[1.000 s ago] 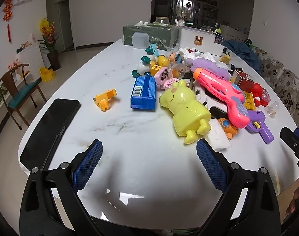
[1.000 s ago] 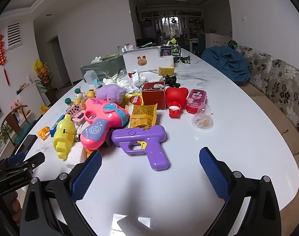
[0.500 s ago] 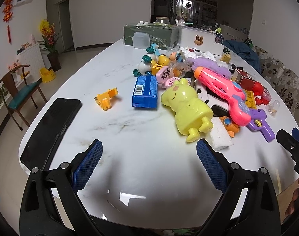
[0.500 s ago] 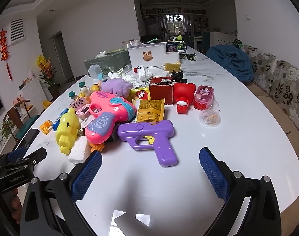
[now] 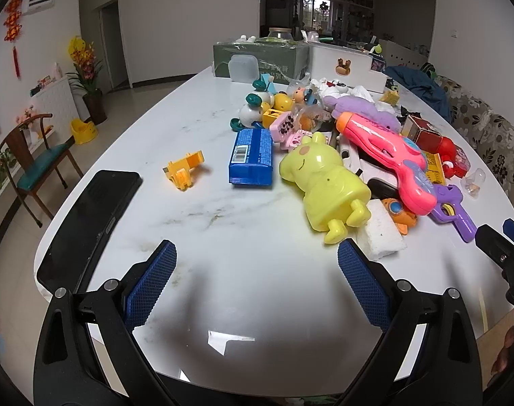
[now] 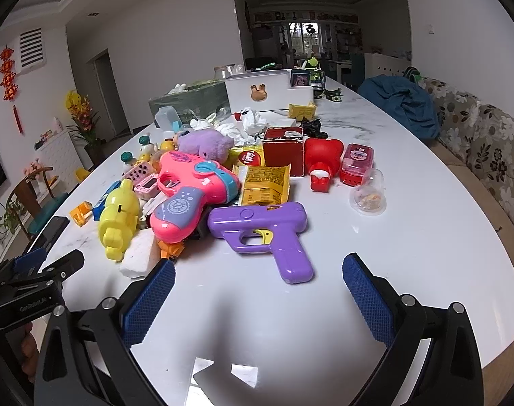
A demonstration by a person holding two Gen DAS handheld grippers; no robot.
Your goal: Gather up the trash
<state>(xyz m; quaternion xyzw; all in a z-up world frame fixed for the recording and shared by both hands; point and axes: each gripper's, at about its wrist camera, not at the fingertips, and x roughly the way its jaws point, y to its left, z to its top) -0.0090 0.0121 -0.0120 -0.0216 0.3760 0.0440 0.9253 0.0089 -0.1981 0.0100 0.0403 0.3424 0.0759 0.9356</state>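
A pile of toys and trash lies on the white marble table (image 5: 223,270). Trash in it: a yellow snack wrapper (image 6: 265,184), crumpled white tissues (image 6: 236,128), a blue packet (image 5: 251,157), a white foam block (image 5: 380,233), a black crumpled scrap (image 6: 312,128). My left gripper (image 5: 255,264) is open and empty above the near table edge, short of a yellow pig toy (image 5: 324,182). My right gripper (image 6: 258,274) is open and empty, just short of a purple toy gun (image 6: 263,230).
A black phone (image 5: 87,223) lies at the left table edge. A pink toy gun (image 6: 189,193), red box (image 6: 283,150), clear capsule (image 6: 368,196), green box (image 5: 257,57) and white box (image 6: 267,93) stand around. A sofa (image 6: 487,149) runs along the right.
Both grippers have moved slightly forward toward the pile; the toys sit a little nearer in both views. Both stay open and empty.
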